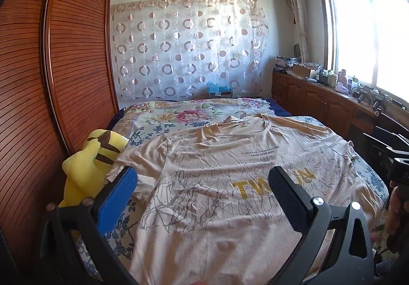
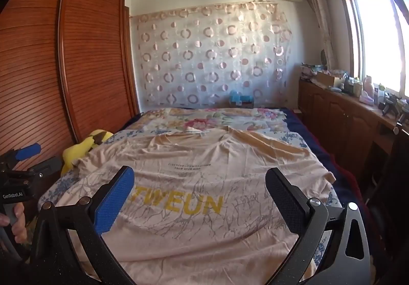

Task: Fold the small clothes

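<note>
On the bed (image 1: 158, 116), the T-shirt (image 1: 230, 157) lies flat, collar at the far end, hem nearest both tools: left tool (image 1: 204, 195) and right tool (image 2: 200, 198) gape empty above it.

I am seeing a bed (image 1: 158, 116) under a floral sheet carrying a beige printed cotton T-shirt (image 1: 230, 182) lying spread flat, with a yellow plush toy (image 1: 87, 170) resting at its left edge.

I see one beige T-shirt (image 2: 204, 182) spread flat on the bed, front up, wrinkled, yellow "TWEUN" print, neckline at far end.
</note>
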{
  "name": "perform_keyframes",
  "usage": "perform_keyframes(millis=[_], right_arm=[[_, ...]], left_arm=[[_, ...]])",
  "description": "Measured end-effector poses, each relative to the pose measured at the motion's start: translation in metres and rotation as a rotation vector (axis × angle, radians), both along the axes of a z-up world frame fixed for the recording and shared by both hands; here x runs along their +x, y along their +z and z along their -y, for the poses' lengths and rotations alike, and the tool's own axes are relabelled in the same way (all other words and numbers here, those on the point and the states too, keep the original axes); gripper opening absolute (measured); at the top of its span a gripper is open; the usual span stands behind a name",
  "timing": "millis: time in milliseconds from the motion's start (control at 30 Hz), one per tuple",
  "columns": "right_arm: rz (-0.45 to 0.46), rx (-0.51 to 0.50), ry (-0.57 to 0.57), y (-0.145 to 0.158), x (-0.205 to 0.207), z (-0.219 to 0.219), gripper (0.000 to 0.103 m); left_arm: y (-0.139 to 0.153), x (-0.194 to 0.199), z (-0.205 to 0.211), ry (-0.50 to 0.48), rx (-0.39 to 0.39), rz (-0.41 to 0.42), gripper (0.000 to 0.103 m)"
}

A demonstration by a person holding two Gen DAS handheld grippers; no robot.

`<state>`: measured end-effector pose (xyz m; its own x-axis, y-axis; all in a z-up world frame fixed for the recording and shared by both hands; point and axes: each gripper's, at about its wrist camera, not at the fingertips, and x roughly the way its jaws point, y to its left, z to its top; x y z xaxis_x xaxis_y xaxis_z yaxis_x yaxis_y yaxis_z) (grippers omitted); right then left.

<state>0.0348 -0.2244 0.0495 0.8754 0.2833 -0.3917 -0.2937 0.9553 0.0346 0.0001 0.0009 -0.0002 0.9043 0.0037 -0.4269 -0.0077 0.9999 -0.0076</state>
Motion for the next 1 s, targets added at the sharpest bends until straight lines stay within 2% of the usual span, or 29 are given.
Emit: perform_keyframes(millis=[1000], right_arm=[[0.002, 0.0, 0.001, 0.0005, -0.0006, 0.0006, 0.103]], left_arm=[[0.0002, -0.0004, 0.0009, 0.0, 0.009, 0.004, 0.103]])
